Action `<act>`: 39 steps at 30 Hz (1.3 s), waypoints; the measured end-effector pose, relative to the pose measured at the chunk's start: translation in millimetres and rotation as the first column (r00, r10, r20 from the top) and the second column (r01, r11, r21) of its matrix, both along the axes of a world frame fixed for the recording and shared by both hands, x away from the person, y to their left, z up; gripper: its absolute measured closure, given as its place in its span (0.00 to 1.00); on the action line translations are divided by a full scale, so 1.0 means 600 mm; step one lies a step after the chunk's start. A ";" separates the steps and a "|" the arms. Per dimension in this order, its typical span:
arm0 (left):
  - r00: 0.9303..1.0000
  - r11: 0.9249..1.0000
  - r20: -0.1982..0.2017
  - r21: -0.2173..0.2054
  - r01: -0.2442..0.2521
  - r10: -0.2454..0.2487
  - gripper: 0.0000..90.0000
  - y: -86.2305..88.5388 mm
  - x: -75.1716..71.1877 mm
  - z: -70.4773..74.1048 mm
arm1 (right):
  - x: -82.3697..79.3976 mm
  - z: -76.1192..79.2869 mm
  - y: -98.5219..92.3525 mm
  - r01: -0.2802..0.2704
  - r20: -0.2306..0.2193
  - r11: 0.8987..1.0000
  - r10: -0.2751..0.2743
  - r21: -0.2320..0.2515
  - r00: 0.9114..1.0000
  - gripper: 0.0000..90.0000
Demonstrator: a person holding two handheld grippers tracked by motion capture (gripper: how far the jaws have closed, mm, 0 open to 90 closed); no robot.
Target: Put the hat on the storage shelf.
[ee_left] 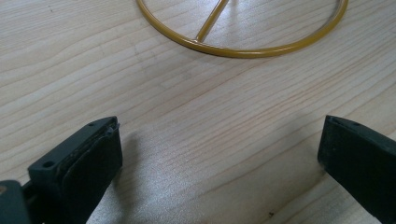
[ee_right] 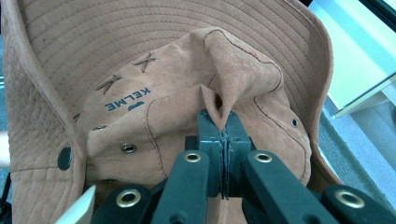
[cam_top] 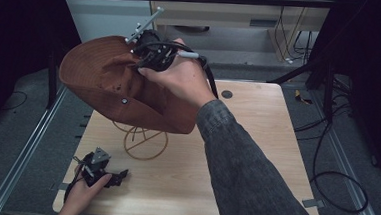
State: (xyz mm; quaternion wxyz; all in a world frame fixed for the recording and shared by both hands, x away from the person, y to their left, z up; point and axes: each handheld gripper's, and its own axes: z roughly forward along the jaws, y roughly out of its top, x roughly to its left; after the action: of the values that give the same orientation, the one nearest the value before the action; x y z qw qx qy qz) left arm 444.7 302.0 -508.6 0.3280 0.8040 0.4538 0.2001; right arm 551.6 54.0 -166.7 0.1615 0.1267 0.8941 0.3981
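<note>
Work in hand: a brown hat is held up over a gold wire stand; judged to be either going onto the stand or coming off it.

Right gripper: jaws clamped tight on a pinched fold of the crown, seen plainly in the right gripper view; the suede is puckered up into a peak just above the pads.

Right hand: reached across from the right side of the wooden table, with the gripper pointed toward the far left.

Hat position: carried in the air above the far-left part of the table, tilted, its brim hanging down toward the near right. Whether the brim touches the upright wire cannot be told.

Stand position: base ring flat on the table, below the hat and slightly to its near right; the upper wires run up under the brim and are hidden there.

Key relation: the crown sits up and to the far left of the stand's axis, so the coming move is judged to turn on lining the hat's opening over the upright.

Left gripper: jaws spread wide with nothing between them, resting low at the near-left corner, pointed at the base ring.

Nearer hand: the left is nearer the stand's base; the right alone has the hat.
</note>
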 end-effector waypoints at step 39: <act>1.000 1.000 0.000 0.004 -0.001 0.001 0.00 0.000 0.000 0.000 | 0.010 -0.056 0.044 -0.035 -0.073 0.999 0.034 -0.014 0.997 0.99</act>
State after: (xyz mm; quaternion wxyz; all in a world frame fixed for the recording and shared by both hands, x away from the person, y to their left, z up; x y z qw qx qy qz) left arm 444.6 302.0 -508.5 0.3264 0.8043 0.4540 0.2012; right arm 557.5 80.2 -200.1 0.1230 0.1243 0.9045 0.3890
